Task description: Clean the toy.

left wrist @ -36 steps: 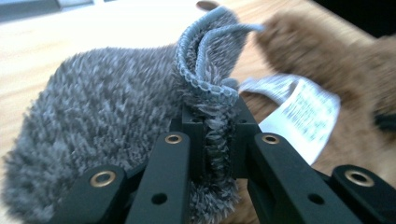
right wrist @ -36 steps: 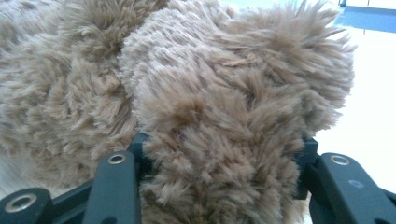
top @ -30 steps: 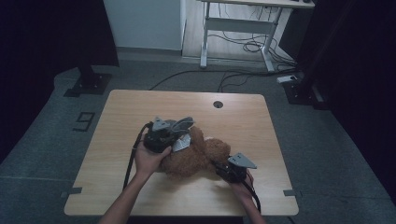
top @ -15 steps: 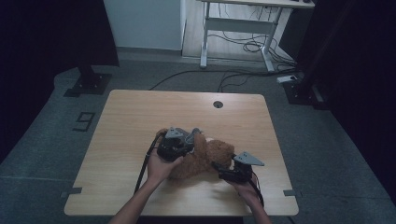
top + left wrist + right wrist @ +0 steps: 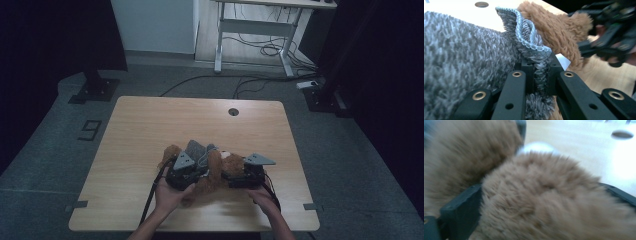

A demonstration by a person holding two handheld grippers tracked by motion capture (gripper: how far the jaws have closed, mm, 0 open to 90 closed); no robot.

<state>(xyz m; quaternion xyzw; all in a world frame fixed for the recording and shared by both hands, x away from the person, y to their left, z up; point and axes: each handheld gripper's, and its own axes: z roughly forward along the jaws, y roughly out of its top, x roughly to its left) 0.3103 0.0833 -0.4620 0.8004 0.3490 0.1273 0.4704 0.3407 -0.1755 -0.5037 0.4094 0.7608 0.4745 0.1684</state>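
The wooden table holds a brown teddy bear, lying between the two grippers. The right gripper has just been opening its jaws; the bear's fur still sits between them, let go. The left gripper pinches the hem of the bear's grey knitted top, right at its tips. The job looks like dressing the bear. Next, the right gripper needs a fresh hold on the bear.

The brown teddy is soft, fluffy fur. The grey cloth is fuzzy with a knitted edge. The desk is smooth, pale wood.
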